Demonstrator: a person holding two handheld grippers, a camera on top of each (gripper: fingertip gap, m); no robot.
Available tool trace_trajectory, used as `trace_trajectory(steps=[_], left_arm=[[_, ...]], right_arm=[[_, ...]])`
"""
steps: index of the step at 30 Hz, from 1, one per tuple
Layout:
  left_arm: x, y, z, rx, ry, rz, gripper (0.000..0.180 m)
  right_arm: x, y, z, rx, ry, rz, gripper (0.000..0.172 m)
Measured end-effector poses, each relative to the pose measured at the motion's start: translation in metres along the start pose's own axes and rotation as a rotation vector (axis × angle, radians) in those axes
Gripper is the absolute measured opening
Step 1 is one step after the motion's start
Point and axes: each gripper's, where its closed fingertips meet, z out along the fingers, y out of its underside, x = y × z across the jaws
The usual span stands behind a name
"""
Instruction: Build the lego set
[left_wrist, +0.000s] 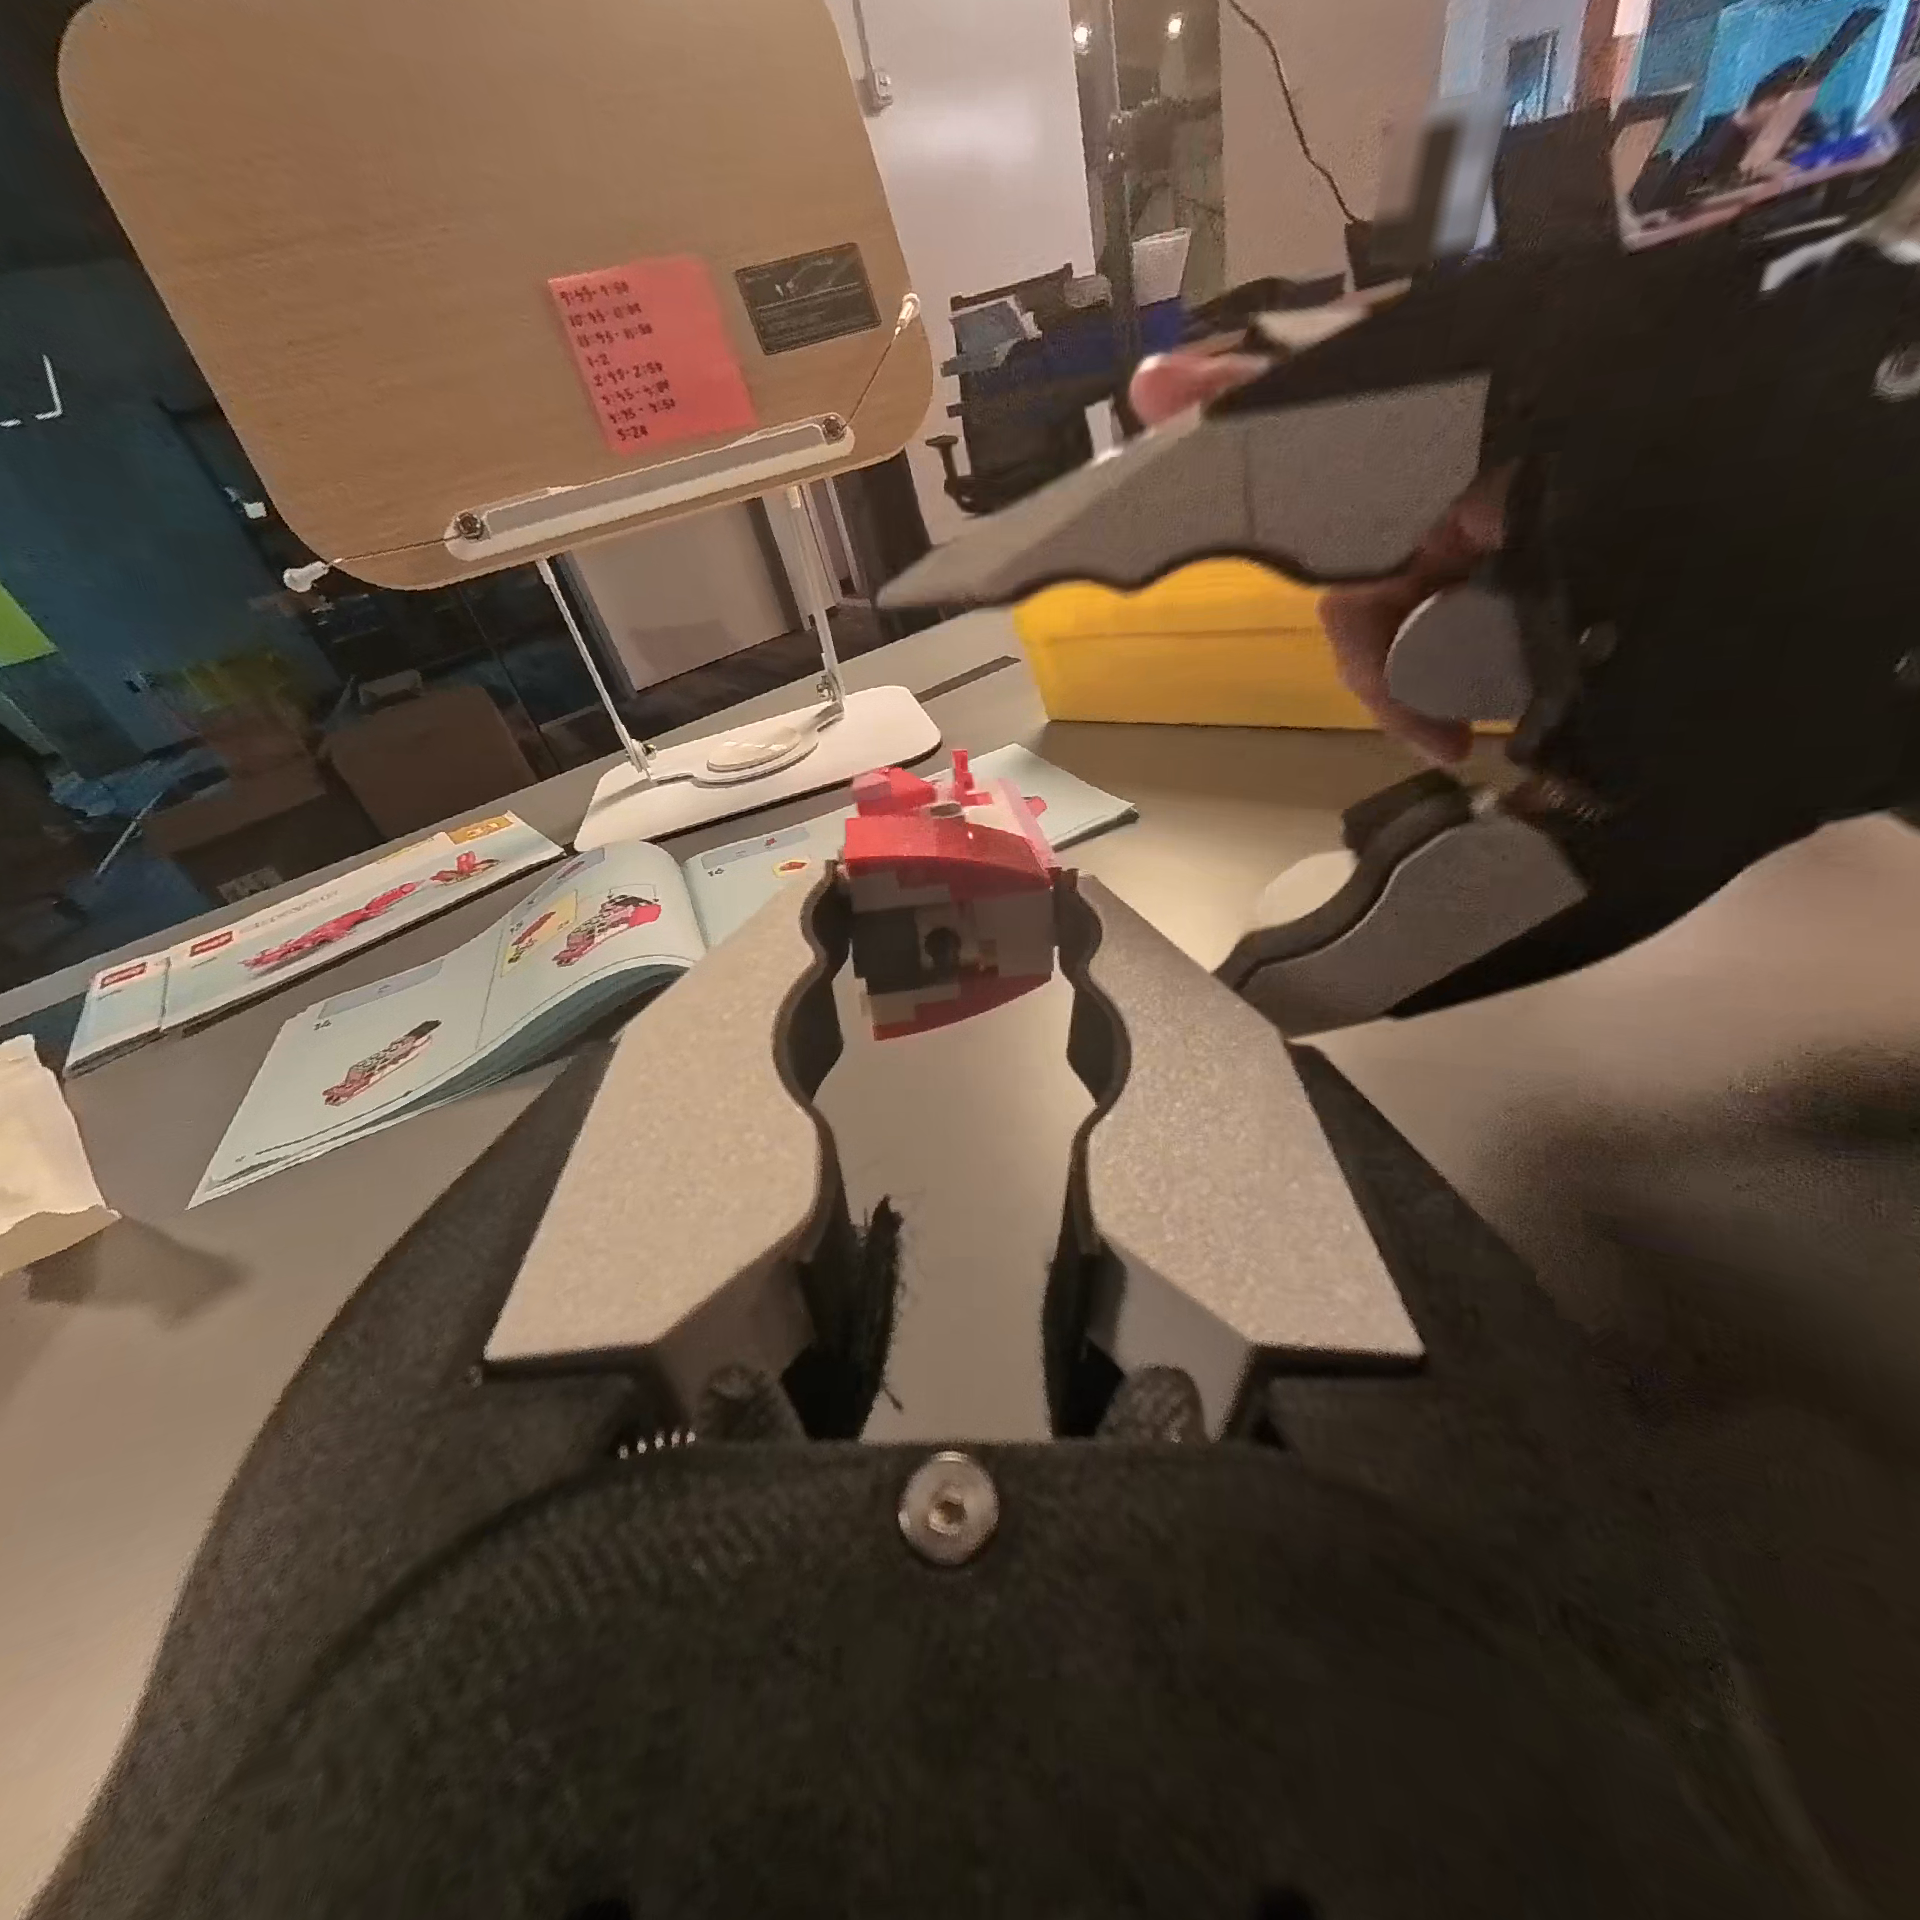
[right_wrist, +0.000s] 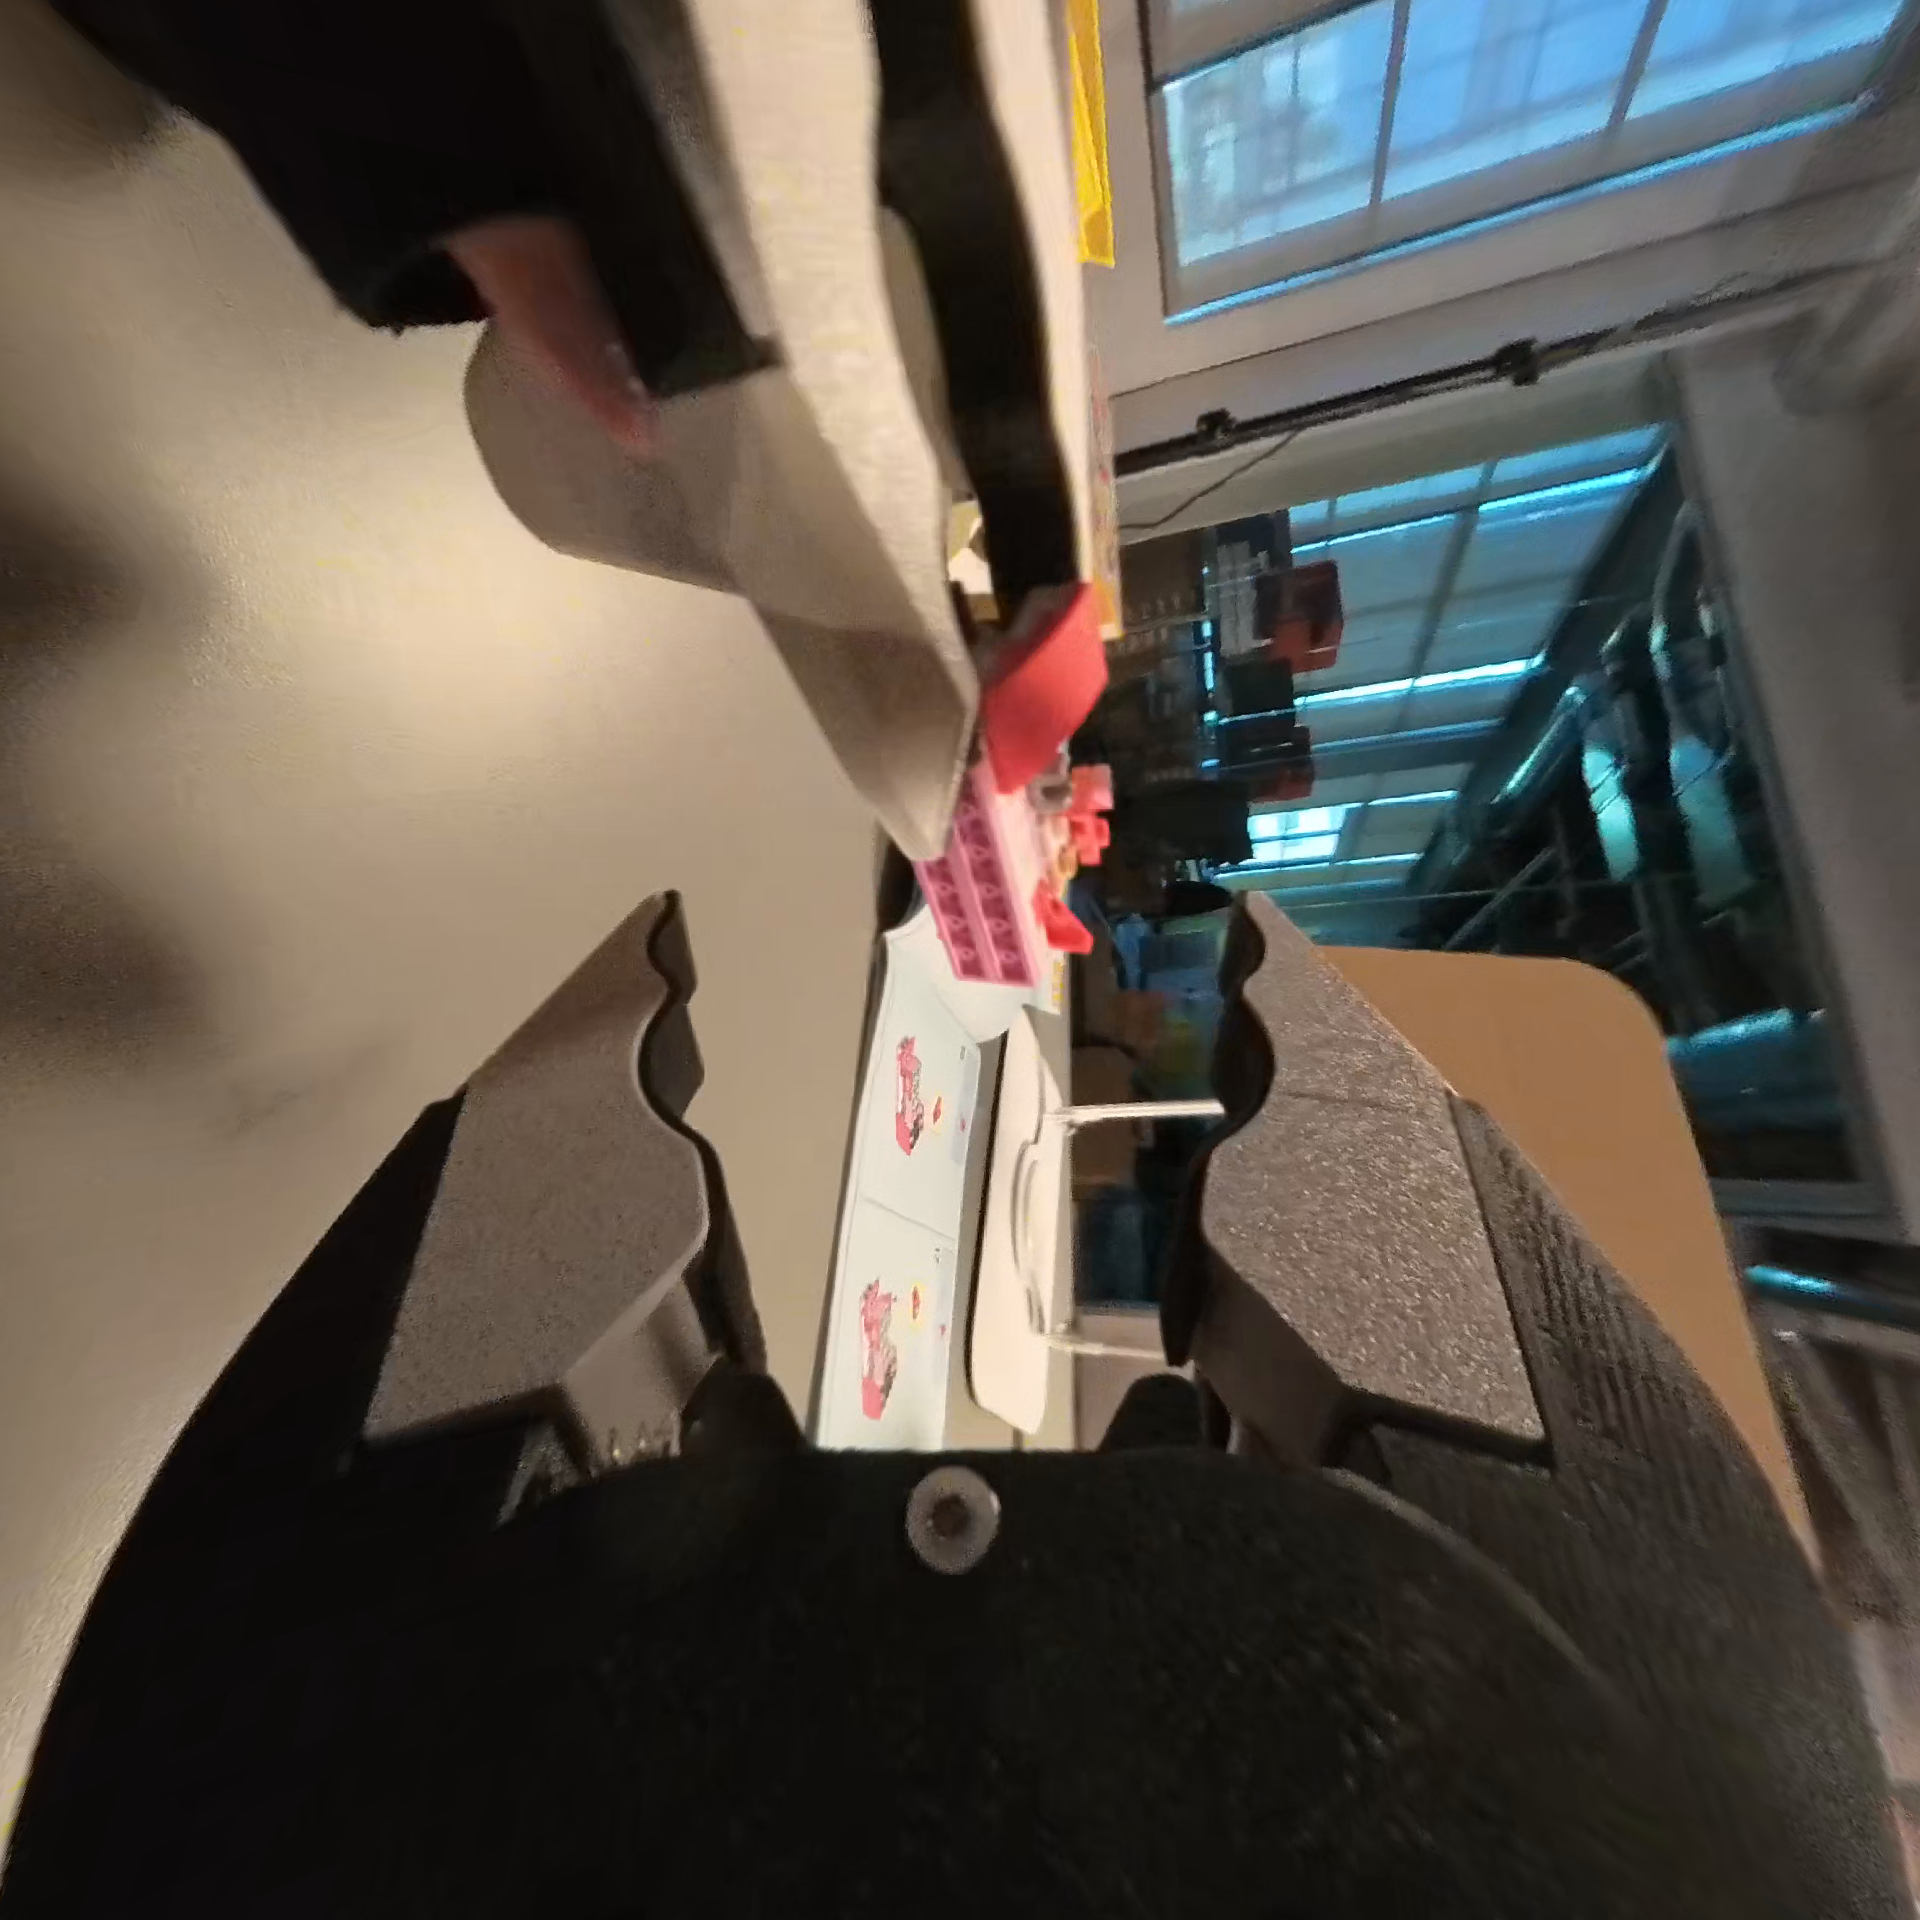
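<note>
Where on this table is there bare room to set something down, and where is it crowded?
Bare: the table to the right of the left tongs, below the right tongs. Crowded: the left and far side, with open booklets, the stand's white base and yellow bin.

Your right claw (left_wrist: 1060, 790) crowds the brick model (left_wrist: 951, 925) from the right. Ahead, open booklets (left_wrist: 436, 997) and the wooden stand (left_wrist: 499, 281) block passage; the surface (left_wrist: 1558, 1143) lies bare on your near right.
</note>
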Motion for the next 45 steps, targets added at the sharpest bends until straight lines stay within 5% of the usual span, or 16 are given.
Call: trace_trajectory(steps=[21, 45], left_arm=[[0.01, 0.002, 0.0, -0.018, 0.079, -0.029, 0.04], [0.012, -0.016, -0.009, 0.117, 0.149, -0.105, 0.039]], right_arm=[[0.006, -0.005, 0.012, 0.054, 0.151, -0.097, 0.035], [0.009, -0.016, 0.008, 0.13, 0.163, 0.158, 0.034]])
